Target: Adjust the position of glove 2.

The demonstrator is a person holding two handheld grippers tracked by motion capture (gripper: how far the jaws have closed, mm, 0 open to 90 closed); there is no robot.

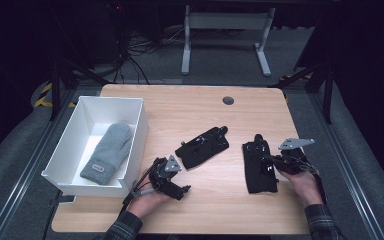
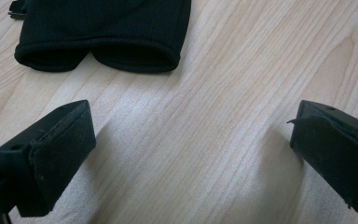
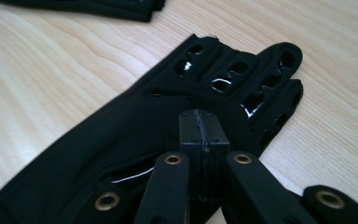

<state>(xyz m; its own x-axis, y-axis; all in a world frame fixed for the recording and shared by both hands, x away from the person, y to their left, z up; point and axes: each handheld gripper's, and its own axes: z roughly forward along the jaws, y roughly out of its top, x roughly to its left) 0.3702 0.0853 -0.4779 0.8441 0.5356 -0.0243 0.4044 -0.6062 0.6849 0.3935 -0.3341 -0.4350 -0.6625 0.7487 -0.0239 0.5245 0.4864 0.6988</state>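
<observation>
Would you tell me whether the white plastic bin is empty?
Not empty: a grey knitted mitten lies flat on the white plastic bin's floor.

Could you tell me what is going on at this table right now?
A person is working with two hand-held grippers at a wooden table. The right gripper has its jaws shut over a black glove; whether it pinches the fabric is unclear. The left gripper sits open just short of the cuff of a second black glove, touching nothing. A grey mitten already lies in the white bin at the left.
</observation>
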